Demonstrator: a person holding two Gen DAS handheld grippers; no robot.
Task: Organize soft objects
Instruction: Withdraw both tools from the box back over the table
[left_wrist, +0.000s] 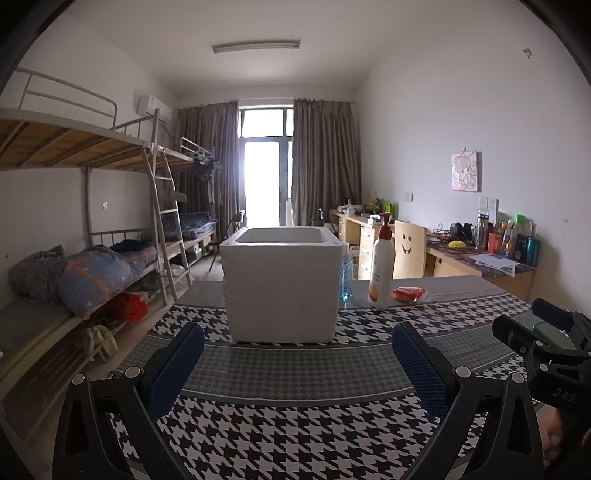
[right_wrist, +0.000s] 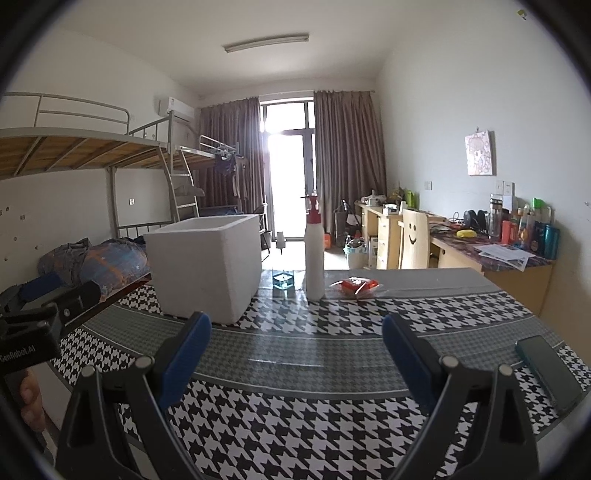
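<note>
Ahead of tongs: 1 foam box, 1 pump bottle, 1 blue-liquid bottle, 1 red pkt. Right of right tongs: 1 phone.

White foam box on black-and-white houndstooth tablecloth; at two o'clock, red-orange packet; blue gripper pads.

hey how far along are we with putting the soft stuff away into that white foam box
Nothing looks done yet. The left gripper and right gripper are both open and empty above the houndstooth tablecloth. The red plastic-wrapped soft packet lies beside the white pump bottle, outside the white foam box. The box's inside is hidden.
</note>
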